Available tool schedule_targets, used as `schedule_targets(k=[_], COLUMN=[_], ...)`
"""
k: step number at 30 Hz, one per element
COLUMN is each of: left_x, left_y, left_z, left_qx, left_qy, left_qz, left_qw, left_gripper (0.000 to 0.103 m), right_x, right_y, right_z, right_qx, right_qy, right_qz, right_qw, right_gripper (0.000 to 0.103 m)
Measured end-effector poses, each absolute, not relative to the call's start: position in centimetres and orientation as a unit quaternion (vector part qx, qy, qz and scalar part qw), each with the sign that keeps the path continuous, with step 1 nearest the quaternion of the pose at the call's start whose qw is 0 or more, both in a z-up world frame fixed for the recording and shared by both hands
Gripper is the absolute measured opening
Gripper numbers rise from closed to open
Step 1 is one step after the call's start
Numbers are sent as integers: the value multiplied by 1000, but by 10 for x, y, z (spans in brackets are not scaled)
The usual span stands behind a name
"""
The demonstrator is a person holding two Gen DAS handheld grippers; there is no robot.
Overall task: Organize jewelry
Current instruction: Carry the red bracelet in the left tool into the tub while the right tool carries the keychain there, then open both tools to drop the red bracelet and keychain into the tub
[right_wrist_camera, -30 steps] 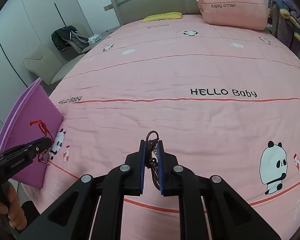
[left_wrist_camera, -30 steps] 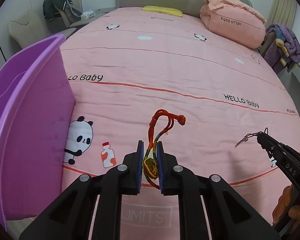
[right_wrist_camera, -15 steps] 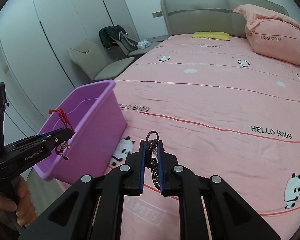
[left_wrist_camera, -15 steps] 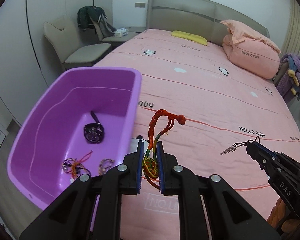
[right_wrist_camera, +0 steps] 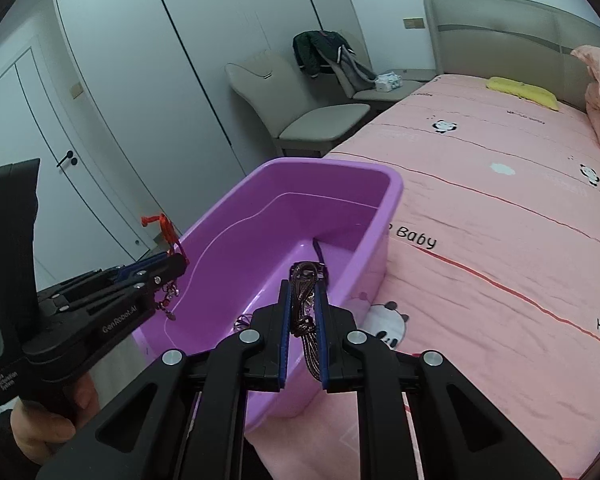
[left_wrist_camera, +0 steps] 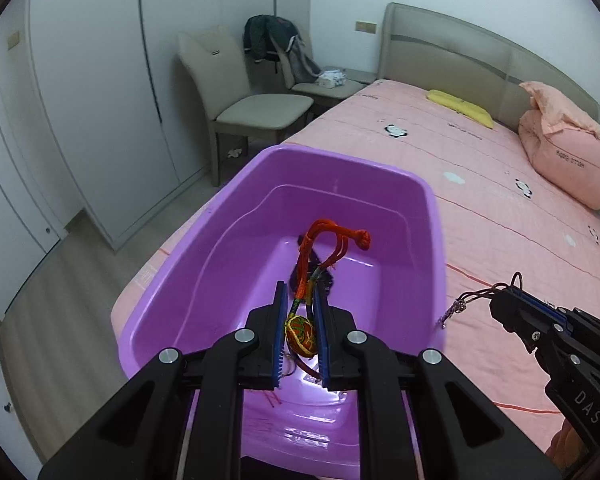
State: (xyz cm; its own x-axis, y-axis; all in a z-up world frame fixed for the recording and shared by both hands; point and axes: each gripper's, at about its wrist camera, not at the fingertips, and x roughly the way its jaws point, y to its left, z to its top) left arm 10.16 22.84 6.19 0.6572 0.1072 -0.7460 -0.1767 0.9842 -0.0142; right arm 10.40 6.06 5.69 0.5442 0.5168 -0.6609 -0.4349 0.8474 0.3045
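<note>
A purple plastic tub [left_wrist_camera: 380, 172] stands on the corner of the pink bed; it also shows in the right wrist view [right_wrist_camera: 340, 168]. My left gripper [left_wrist_camera: 300, 300] is shut on a red and green braided cord bracelet [left_wrist_camera: 324, 240] and holds it over the tub's inside. My right gripper [right_wrist_camera: 303, 292] is shut on a dark brown cord necklace [right_wrist_camera: 304, 308], above the tub's near right rim. A dark piece of jewelry [right_wrist_camera: 320, 256] lies on the tub floor. The left gripper shows in the right wrist view [right_wrist_camera: 176, 260], the right one in the left wrist view [left_wrist_camera: 504, 308].
The pink bed [left_wrist_camera: 500, 208] stretches right, with a pink pillow [left_wrist_camera: 568, 148] and a yellow one [left_wrist_camera: 460, 106] by the headboard. A beige chair [left_wrist_camera: 256, 108] with clothes stands behind the tub. White wardrobe doors [left_wrist_camera: 80, 80] are on the left. Wooden floor [left_wrist_camera: 60, 320] lies below.
Both grippers have swung left from the bed surface toward the tub. My left gripper now hangs over the tub's inside, and my right gripper has come up to its rim. Both stay shut.
</note>
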Motion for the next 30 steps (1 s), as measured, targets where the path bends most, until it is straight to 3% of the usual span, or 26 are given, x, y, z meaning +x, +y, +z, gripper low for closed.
schedule_targets(k=[11, 14, 15, 16, 17, 18, 19, 30], left_x=[118, 120, 121, 120, 118, 116, 113, 102], left_y=[275, 275, 274, 275, 276, 276, 277, 271], left_z=[23, 14, 13, 13, 13, 15, 19, 33], left_qx=[-85, -80, -81, -84, -85, -85, -84, -56], left_qy=[456, 472, 475, 475, 473, 466, 453, 456], left_qz=[116, 126, 133, 140, 146, 156, 167, 191], left_qw=[878, 869, 866, 865, 865, 867, 872, 868], left_gripper=[14, 19, 29, 42, 54, 82, 91, 97], right_x=[130, 134, 137, 136, 135, 134, 133, 120], right_y=[123, 131, 131, 131, 129, 128, 127, 109], right_z=[29, 24, 23, 24, 26, 27, 29, 35], right_qx=[17, 6, 6, 5, 4, 3, -3, 0], right_qy=[445, 450, 451, 448, 442, 437, 434, 434], right_qz=[285, 282, 281, 279, 277, 275, 271, 252], right_qw=[849, 847, 847, 849, 853, 856, 859, 865], right_gripper=[11, 15, 20, 39, 48, 50, 50, 56])
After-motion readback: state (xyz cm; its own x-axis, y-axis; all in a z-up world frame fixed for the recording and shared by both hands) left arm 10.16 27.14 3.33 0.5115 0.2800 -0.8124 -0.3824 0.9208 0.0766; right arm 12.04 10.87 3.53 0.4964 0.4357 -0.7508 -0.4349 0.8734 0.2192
